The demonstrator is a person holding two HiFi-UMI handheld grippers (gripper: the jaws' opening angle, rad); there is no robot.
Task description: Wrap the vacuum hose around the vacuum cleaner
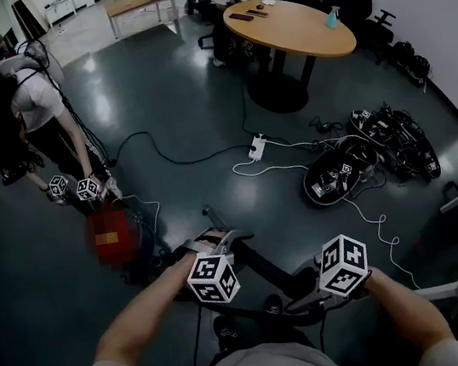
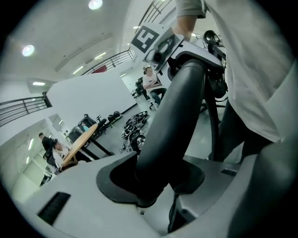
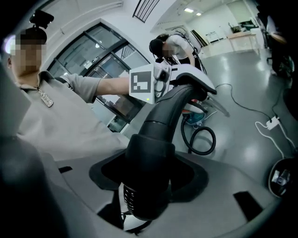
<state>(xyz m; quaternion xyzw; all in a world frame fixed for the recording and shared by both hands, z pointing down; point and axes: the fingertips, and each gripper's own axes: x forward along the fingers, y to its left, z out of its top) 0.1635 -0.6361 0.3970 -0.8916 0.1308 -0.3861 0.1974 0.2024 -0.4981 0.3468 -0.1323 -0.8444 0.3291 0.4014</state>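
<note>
Nearest the lens, between the jaws of the right gripper (image 3: 149,186), the thick black cuff (image 3: 149,158) of the ribbed black vacuum hose (image 3: 135,201) is clamped, the jaws being kept fairly wide by it. Further along, the smooth curved black plastic handle tube (image 2: 177,107) is held at a narrower setting by the left gripper (image 2: 149,186). Beyond, a slack loop (image 3: 200,153) of hose is seen on the grey floor (image 3: 242,153) beside what seems to be the teal-and-red vacuum cleaner (image 3: 194,116), though it is poorly resolved. The smooth tube could be lost from the left jaws if twisted. The loop could be kinked, or snagged on the white power strip (image 1: 256,146), if drawn in too quickly.
</note>
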